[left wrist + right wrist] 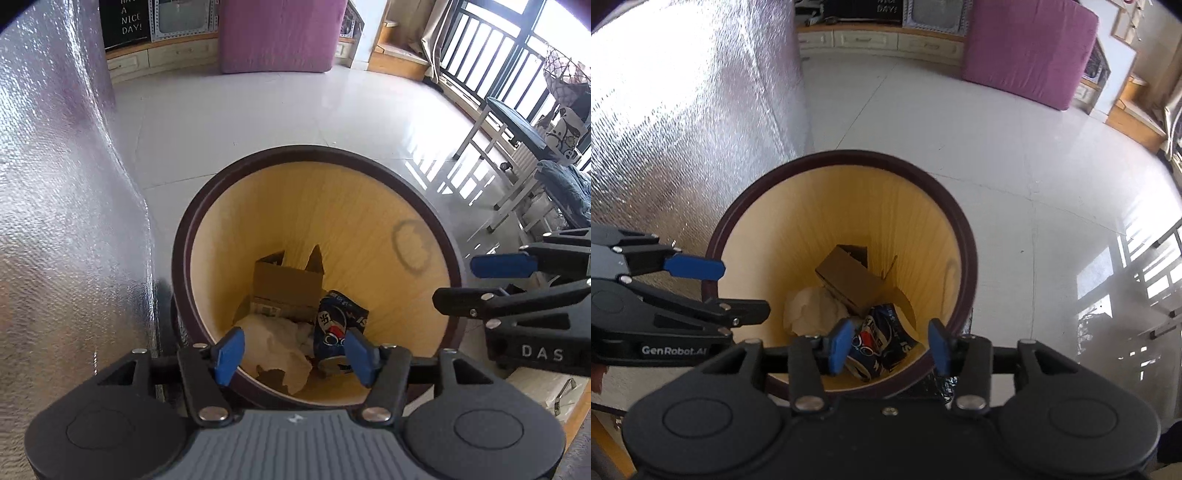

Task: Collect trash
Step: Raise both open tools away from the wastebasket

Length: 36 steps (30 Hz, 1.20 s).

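Both grippers are held over a round waste bin (436, 221) with a dark rim and a yellow wood-grain inner wall, standing on pale floor tiles beside a silvery quilted sheet (55, 221). The left gripper (291, 354) is seen with its blue pads parted to a middling gap, and nothing is held between them; the right gripper (890, 349) is likewise seen partly open and empty. Neither is seen to touch the bin.

The trash is found at the bottom of the bin: a crushed blue soda can (336, 332), a small cardboard box (288, 284) with its flaps up, and a crumpled white tissue (280, 343). All of it lies below and ahead of both grippers, well down inside the bin. From the left wrist view the can is seen standing more or less on end, tilted, with its long axis running toward the camera. It is framed closer to the right gripper's gap, so that hand is judged the nearer to it, and the left hand the nearer to the tissue.

As a judgement, the dropping step appears done, and the coming move would be a withdrawal from the bin mouth.

A dark ring mark on the bin's inner wall is plainly shown only in the left wrist view. The box's tilted long side is shown more plainly in the right wrist view.
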Motion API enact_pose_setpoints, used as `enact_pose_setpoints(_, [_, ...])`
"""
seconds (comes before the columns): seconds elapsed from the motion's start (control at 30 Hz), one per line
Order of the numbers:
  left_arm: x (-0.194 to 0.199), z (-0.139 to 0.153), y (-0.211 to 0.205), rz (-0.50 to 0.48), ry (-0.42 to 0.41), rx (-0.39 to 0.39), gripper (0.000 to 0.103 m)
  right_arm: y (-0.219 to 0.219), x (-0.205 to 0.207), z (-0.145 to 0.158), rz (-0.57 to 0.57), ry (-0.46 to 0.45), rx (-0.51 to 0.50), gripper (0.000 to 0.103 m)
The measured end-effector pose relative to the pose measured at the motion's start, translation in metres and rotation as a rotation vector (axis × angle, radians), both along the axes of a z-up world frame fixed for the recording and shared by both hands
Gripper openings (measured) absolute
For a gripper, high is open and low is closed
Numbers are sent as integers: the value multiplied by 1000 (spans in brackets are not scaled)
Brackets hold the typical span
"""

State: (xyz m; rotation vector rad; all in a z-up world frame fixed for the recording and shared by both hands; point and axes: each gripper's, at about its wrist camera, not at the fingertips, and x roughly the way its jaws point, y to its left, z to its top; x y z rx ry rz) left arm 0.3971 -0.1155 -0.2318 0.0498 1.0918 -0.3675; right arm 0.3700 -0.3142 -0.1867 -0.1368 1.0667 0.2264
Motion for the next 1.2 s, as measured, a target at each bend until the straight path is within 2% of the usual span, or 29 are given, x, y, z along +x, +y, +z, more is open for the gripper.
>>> enact_pose_setpoints(0.13, [-9, 8, 1, 5, -5, 7, 69, -4, -10, 6, -13, -17, 9, 57])
enact_pose_setpoints(0.37, [-24, 21, 5, 19, -14, 18, 88, -16, -27, 18, -75, -56, 13, 80])
enact_pose_setpoints(0.57, [-36, 32, 12, 44, -30, 26, 101, -29, -42, 28, -155, -88, 27, 88])
enact_pose_setpoints(0.67, [-42, 39, 16, 59, -43, 30, 103, -30, -50, 31, -160, -89, 24, 96])
enact_pose_setpoints(0.83, [-55, 53, 21, 67, -56, 30, 103, -32, -67, 41, -167, -98, 6, 102])
enact_pose_setpoints(1.2, [-95, 102, 30, 73, -146, 9, 103, -38, -114, 82, -182, -180, 10, 103])
